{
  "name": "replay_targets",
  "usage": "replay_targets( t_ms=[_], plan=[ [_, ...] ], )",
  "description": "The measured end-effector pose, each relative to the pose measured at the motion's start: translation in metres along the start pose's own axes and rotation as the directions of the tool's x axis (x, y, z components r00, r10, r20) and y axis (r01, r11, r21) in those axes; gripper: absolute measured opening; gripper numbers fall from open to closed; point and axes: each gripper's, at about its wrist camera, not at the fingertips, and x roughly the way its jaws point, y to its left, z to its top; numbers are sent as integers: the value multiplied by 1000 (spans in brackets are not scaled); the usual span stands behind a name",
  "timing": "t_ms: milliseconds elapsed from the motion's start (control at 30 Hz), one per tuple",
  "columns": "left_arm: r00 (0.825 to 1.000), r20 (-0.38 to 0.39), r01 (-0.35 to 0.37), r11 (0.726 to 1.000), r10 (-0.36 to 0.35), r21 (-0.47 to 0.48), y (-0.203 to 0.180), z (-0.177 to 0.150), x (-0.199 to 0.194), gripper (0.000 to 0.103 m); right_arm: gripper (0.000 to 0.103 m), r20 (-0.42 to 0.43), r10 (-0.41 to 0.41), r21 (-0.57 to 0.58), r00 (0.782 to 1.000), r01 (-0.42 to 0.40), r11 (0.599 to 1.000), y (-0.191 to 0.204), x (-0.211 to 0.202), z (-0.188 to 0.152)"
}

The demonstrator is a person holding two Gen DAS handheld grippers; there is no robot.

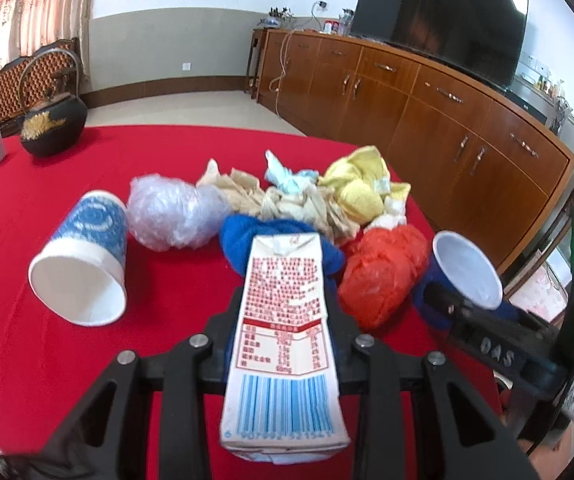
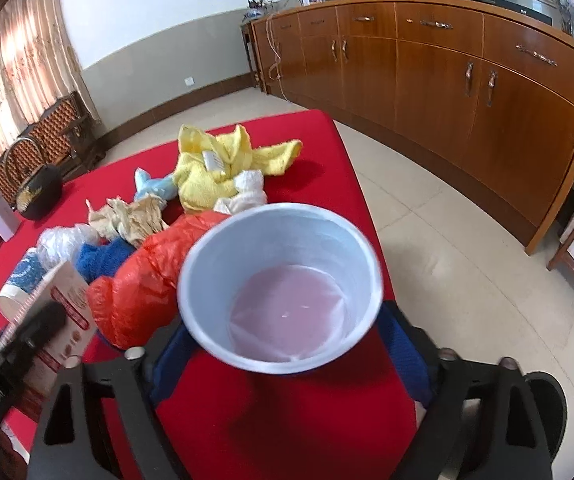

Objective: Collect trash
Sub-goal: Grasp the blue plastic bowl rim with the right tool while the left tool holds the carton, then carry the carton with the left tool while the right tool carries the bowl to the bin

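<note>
Left gripper [image 1: 283,320] clamps carton [image 1: 283,344]; right gripper [image 2: 283,344] clamps cup [image 2: 281,288].

**Trash heaped on red, two pieces lifted**

A white carton [image 1: 283,344] with red print and a blue barcode fills the lower centre of the left view, held lengthwise. A blue cup [image 2: 281,286] with a white inside sits mouth-up at the centre of the right view. Left of centre, a blue-patterned paper cup [image 1: 83,264] lies on its side, mouth toward the camera. Beside it lie a clear plastic wad [image 1: 169,212], crumpled beige paper [image 1: 287,202], an orange-red bag [image 1: 381,272], and yellow [image 1: 361,188] and blue cloths [image 1: 243,240].
</note>
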Motion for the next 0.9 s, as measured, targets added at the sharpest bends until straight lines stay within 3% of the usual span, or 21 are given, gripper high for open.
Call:
replay_targets(
  t_ms=[233, 567, 900],
  plan=[
    [1000, 10, 8, 1000, -8, -10, 4, -7, -8, 35, 77, 24, 18, -1, 1000, -18, 1000, -1, -7, -1],
    [999, 36, 14, 1000, -13, -20, 3, -16, -35, 34, 76, 51, 42, -17, 998, -41, 999, 1, -50, -23],
    [994, 42, 95, 995, -97, 34, -42, -29, -66, 34, 76, 90, 17, 26, 996, -20, 999, -25, -113, -53]
  ],
)
